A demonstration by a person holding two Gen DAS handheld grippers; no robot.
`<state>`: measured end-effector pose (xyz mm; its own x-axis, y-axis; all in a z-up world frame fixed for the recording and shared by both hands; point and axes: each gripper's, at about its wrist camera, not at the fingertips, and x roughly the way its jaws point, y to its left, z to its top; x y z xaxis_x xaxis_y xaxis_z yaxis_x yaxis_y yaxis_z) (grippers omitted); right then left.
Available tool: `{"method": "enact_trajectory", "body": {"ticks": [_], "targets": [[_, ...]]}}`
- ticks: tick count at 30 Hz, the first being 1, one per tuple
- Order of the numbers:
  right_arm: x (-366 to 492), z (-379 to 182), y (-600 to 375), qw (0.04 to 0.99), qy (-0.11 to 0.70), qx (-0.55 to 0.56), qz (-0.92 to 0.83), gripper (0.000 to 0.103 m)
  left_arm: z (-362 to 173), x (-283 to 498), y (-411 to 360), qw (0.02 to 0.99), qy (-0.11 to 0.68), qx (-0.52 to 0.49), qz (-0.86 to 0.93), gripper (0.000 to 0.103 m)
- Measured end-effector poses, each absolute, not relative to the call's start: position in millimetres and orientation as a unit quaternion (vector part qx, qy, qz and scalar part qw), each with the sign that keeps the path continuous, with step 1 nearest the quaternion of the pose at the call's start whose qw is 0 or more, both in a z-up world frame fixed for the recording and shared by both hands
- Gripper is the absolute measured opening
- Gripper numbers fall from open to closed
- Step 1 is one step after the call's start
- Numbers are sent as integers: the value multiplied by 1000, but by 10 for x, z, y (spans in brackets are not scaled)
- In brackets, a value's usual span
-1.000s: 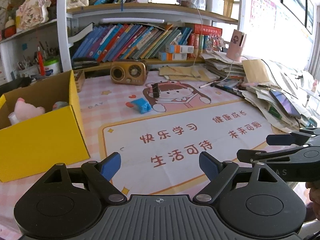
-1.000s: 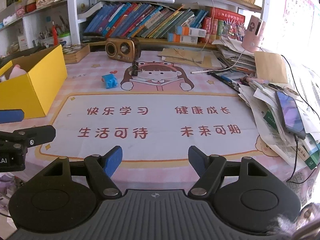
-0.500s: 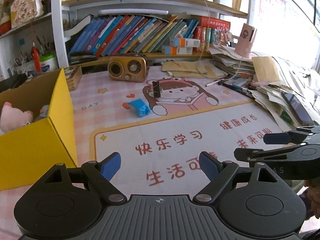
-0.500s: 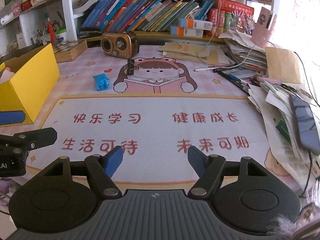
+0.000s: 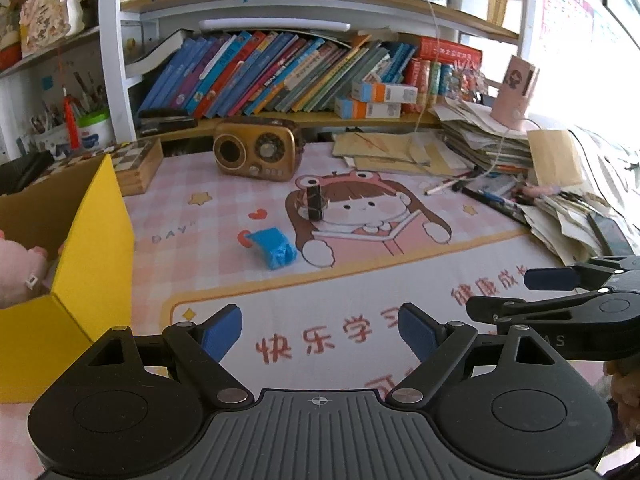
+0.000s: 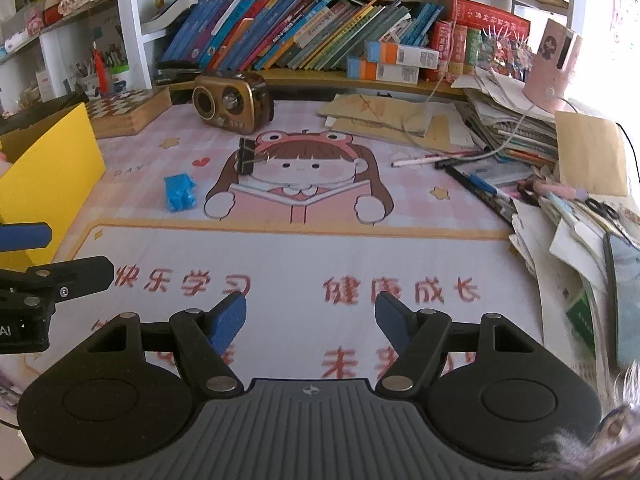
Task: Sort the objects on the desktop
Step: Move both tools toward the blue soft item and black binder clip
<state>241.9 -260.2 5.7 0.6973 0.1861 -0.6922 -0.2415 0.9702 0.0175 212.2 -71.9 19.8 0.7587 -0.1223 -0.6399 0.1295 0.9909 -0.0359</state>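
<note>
Compared with the frames one second and half a second earlier, both views have advanced toward the shelf: the blue block (image 5: pixel 272 247) and the black binder clip (image 5: pixel 315 202) now appear larger and nearer the frame centre, and the printed characters of the desk mat (image 5: pixel 360 280) have slid toward the lower edge. The yellow box (image 5: pixel 94 248) has shifted farther to the left edge of the left wrist view, showing its corner.

Left gripper (image 5: pixel 320 330): lower centre of its view, blue fingertips (image 5: pixel 222 332) apart, nothing between them. Right gripper (image 6: pixel 310 320): lower centre of its view, jaws likewise apart and empty; it also enters the left wrist view at right (image 5: pixel 548 280).

The blue block lies on the mat's pink checked band, left of centre, well apart from both grippers and from the box. The binder clip stands on the cartoon girl's hair, just beyond the block. A pink plush toy (image 5: pixel 18 264) sits inside the box at far left. A brown retro radio (image 5: pixel 256 154) stands against the shelf base, upper centre.

Legible writing: red characters "快乐学习" and "健康成长" on the mat in the right wrist view; "DAY" faintly on the checked band. Book spines are too small to read.
</note>
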Motion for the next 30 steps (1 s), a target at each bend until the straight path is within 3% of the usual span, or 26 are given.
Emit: {"method": "enact_trajectory", "body": {"ticks": [30], "targets": [[3156, 5, -2928, 920, 356, -7, 164, 69, 111, 2921, -1003, 932, 361, -19, 10, 86]]}}
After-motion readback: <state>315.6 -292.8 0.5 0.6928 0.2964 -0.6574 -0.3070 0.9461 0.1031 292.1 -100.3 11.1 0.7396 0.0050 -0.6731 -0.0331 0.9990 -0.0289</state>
